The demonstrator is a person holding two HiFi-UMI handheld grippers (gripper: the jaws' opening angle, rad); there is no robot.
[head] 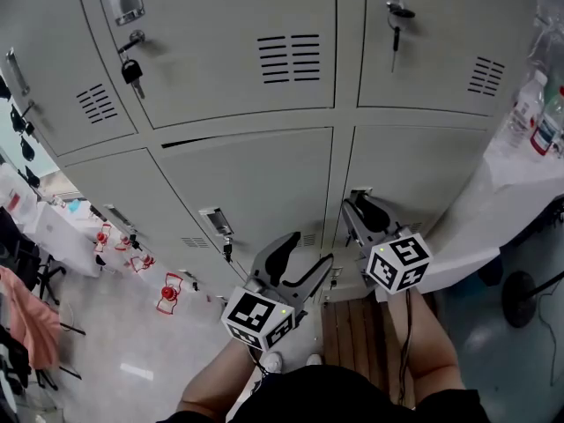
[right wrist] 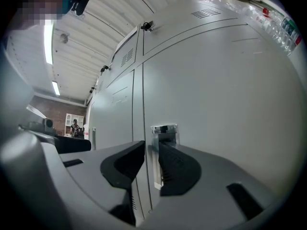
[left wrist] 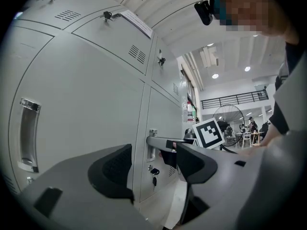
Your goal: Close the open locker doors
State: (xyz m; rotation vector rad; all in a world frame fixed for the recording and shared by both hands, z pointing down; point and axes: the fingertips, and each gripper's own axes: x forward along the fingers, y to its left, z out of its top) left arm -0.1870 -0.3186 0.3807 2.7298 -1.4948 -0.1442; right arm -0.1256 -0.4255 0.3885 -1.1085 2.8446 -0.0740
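Your right gripper [right wrist: 152, 152] has its jaws a narrow gap apart, with the handle [right wrist: 164, 128] of the right door [right wrist: 225, 95] between them. The pads do not visibly clamp it. Your left gripper [left wrist: 154, 157], left of the handle, gapes wide and holds nothing. Push square to the door face at the handle and avoid twisting. The door stands upright, long axis vertical, facing you. Left of the handle, the middle door [head: 256, 183] shows a dark gap along its top and is likely ajar.
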